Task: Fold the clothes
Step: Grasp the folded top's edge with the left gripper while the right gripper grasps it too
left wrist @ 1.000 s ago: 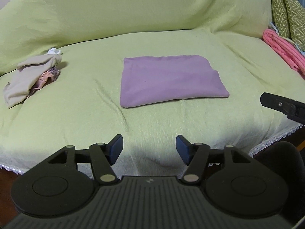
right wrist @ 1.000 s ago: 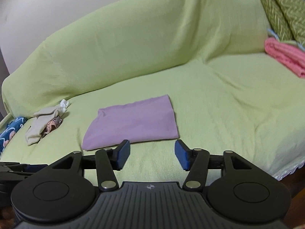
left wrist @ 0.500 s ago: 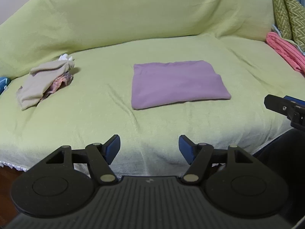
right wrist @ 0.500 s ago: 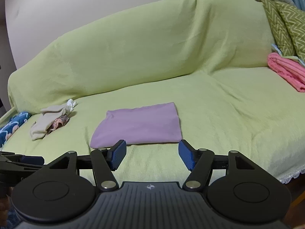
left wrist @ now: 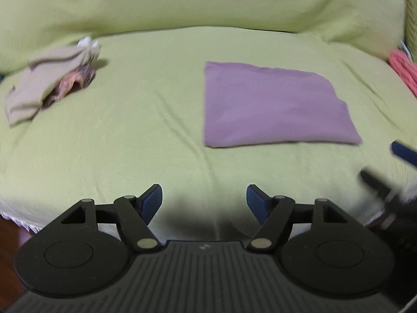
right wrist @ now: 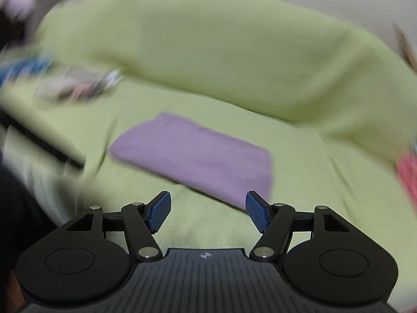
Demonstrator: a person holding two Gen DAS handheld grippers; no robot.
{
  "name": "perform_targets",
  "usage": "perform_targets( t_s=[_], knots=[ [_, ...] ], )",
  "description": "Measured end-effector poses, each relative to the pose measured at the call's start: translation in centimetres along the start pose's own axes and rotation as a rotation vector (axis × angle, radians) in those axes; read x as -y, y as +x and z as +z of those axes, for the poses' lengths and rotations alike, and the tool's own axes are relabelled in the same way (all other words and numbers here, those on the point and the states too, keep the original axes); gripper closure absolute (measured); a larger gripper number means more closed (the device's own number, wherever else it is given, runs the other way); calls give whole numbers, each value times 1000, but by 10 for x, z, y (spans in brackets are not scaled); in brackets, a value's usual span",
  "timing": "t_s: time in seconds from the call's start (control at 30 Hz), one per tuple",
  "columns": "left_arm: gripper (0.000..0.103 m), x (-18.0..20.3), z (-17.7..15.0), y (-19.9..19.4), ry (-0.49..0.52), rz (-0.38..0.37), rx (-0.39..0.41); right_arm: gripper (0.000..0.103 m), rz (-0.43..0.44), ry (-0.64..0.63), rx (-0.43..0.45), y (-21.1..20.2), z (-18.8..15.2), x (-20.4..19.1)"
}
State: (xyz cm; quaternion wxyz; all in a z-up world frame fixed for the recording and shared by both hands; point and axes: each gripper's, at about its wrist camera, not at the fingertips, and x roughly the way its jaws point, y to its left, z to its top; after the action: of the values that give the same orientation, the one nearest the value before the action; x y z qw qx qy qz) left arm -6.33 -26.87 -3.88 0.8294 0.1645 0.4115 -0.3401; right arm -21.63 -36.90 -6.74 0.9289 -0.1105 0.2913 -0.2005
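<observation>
- Left wrist: the left gripper point(left wrist: 204, 200) is spread and empty over the sofa point(left wrist: 146, 120); a folded purple cloth point(left wrist: 273, 104) lies ahead-right, a beige pile point(left wrist: 44, 83) far left.
- Right wrist, blurred: the right gripper point(right wrist: 208, 210) is spread and empty, the purple cloth point(right wrist: 203, 154) just ahead.

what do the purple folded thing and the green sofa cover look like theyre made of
Purple garment: probably a soft knit such as cotton jersey; matte, smooth, with rounded, slightly puffy fold edges. Green sofa cover: seemingly a thicker woven or terry-like cloth; matte, faintly fuzzy, draping in soft creases, pale fringe along its front hem. Blur hides the weave.
</observation>
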Motion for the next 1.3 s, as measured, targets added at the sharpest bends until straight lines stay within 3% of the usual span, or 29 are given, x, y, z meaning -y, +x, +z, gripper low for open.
perform_targets(
  t_s=[0.1, 0.2, 0.27, 0.43, 0.5, 0.53, 0.57, 0.8, 0.97, 1.07, 1.1, 1.13, 1.17, 1.23, 1.3],
  knots=[
    [34, -26, 9, 15, -77, -16, -37, 44, -7, -292, 61, 29, 7, -40],
    [34, -50, 18, 28, -164, -68, -75, 58, -9, -530, 113, 60, 10, -71],
    [35, -63, 24, 36, -232, -121, -106, 63, -7, -615, 132, 72, 9, -82],
    [35, -85, 42, 55, -383, -269, -150, 63, -2, -790, 172, 98, 7, -102],
    [35, -92, 50, 62, -441, -329, -163, 70, 0, -860, 188, 108, 6, -110],
    [35, -94, 54, 65, -460, -350, -159, 90, 9, -862, 187, 111, 8, -110],
    [34, -95, 59, 67, -476, -366, -155, 93, 22, -847, 183, 114, 11, -108],
    [26, -101, 90, 99, -594, -538, -166, 96, 42, -547, 278, 97, 39, -65],
    [28, -90, 105, 138, -641, -700, -246, 97, 24, -453, 315, 94, 46, -48],
    [41, -82, 104, 163, -716, -826, -297, 97, 17, -427, 329, 92, 45, -43],
    [51, -80, 102, 171, -739, -856, -312, 98, 22, -429, 326, 92, 43, -42],
    [66, -78, 101, 177, -750, -861, -315, 90, 35, -427, 318, 90, 41, -39],
    [71, -77, 99, 181, -750, -851, -316, 72, 53, -422, 308, 88, 38, -36],
    [90, -77, 96, 185, -720, -794, -306, 54, 92, -394, 274, 84, 31, -24],
    [93, -76, 95, 184, -671, -773, -285, 54, 146, -303, 199, 79, 27, 0]
  ],
)
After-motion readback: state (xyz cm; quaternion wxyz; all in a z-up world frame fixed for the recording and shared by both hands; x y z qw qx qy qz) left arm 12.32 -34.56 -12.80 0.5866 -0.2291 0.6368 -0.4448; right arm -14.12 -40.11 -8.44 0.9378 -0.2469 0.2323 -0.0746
